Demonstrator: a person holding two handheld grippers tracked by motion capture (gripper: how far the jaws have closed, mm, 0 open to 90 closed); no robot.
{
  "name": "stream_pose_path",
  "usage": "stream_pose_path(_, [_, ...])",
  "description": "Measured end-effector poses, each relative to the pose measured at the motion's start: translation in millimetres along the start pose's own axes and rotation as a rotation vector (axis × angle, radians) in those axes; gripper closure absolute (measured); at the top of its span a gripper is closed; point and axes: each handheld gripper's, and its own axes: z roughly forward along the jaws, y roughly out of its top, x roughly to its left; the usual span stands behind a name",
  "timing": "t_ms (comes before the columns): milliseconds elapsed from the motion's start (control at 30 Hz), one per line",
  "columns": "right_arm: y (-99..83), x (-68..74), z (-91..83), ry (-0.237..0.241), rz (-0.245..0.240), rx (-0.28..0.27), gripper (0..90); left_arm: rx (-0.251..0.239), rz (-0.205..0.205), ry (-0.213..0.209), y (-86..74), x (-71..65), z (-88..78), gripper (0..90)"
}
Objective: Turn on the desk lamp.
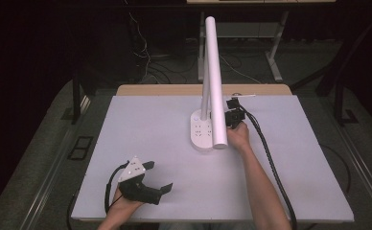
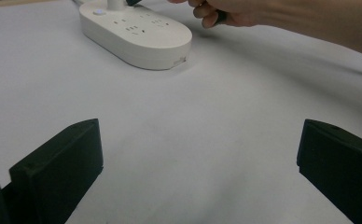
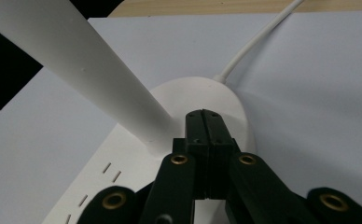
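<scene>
Right claw (image 3: 206,116) clenched empty over lamp base (image 3: 123,172) beside the stem (image 3: 95,79), left claw (image 2: 198,172) released.

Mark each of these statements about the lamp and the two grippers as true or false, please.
1. The right gripper has its jaws shut. True.
2. The left gripper holds the lamp. False: it is open with nothing between its jaws, resting on the table.
3. The lamp base has sockets on top. True.
4. The lamp arm lies flat on the table. False: it rises from the base.
5. A white cable leaves the base. True.
</scene>
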Motion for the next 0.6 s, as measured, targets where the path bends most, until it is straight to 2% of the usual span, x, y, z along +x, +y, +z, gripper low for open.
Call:
stream_pose_path(100, [0.0, 0.8, -0.2, -0.003, -0.002, 0.000, 89.5, 0.000, 0.000, -0.001, -0.2, 0.6, -0.3, 0.0])
stream_pose_path(167, [1.2, 5.0, -0.6, -0.025, -0.040, 0.001, 89.3, -0.004, -0.012, 0.001, -0.5, 1.6, 0.2, 0.0])
stream_pose_path(300, [3.9, 8.5, -5.6, 0.009, -0.045, -0.014, 89.3, -0.005, -0.016, 0.000, -0.3, 2.3, -0.2, 0.0])
stream_pose_path(367, [6.8, 10.4, -9.7, 0.020, -0.062, -0.038, 89.3, -0.006, -0.017, 0.000, -0.2, 2.2, 0.0, 0.0])
stream_pose_path(467, [10.7, 13.6, -17.3, 0.021, -0.077, -0.049, 89.3, -0.008, -0.015, 0.001, -0.1, 1.2, 0.3, 0.0])
stream_pose_path(600, [13.9, 13.3, -28.7, 0.007, -0.084, -0.035, 89.3, 0.000, -0.004, -0.002, 0.0, 1.4, 0.3, 0.0])
